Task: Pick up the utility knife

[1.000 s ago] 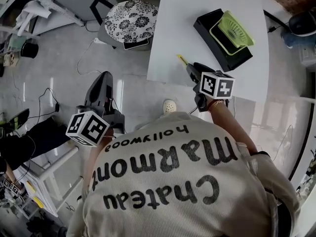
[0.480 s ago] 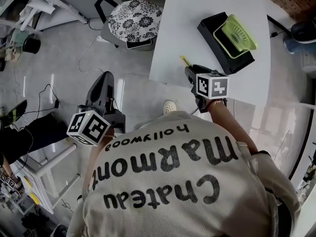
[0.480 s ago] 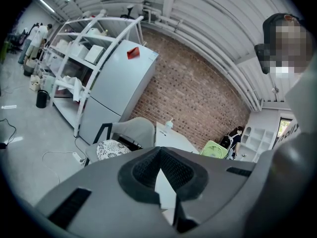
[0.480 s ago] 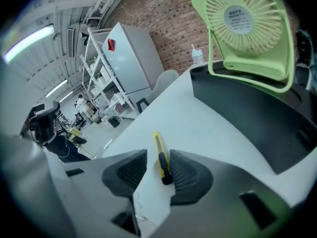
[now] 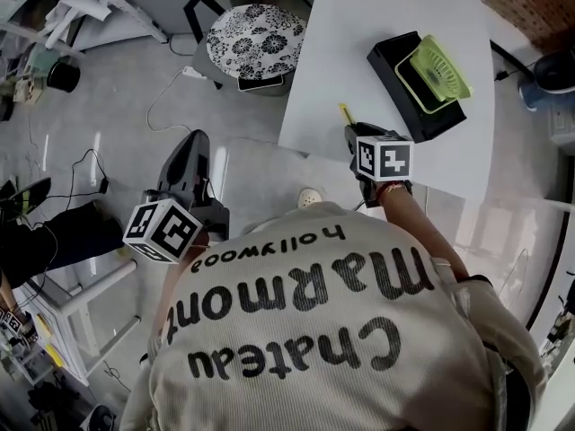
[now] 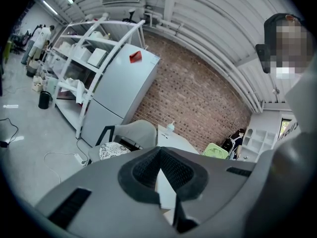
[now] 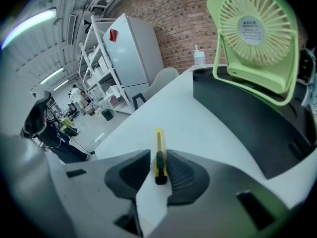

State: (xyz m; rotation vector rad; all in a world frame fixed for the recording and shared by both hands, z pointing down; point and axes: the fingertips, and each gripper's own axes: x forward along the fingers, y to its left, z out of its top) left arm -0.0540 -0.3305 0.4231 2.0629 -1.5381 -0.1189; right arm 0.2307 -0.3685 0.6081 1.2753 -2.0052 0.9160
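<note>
The yellow utility knife (image 5: 343, 113) lies near the front left edge of the white table (image 5: 386, 12). In the right gripper view the knife (image 7: 158, 150) lies lengthwise between the pads, its black end nearest the camera. My right gripper (image 5: 351, 133) points steeply down at it, and its jaws are closing around the knife with a thin gap still showing on the left side (image 7: 159, 166). My left gripper (image 5: 193, 142) hangs off the table over the floor, shut and holding nothing (image 6: 159, 155).
A black tray (image 5: 395, 65) holding a light green fan (image 5: 437, 61) stands on the table just beyond and right of the knife. A chair with a patterned cushion (image 5: 256, 41) stands at the table's left. Cables cross the floor at the left.
The right gripper has rolled and closed in over the knife, so less of the yellow handle shows in front of it. The left gripper has hardly moved.
</note>
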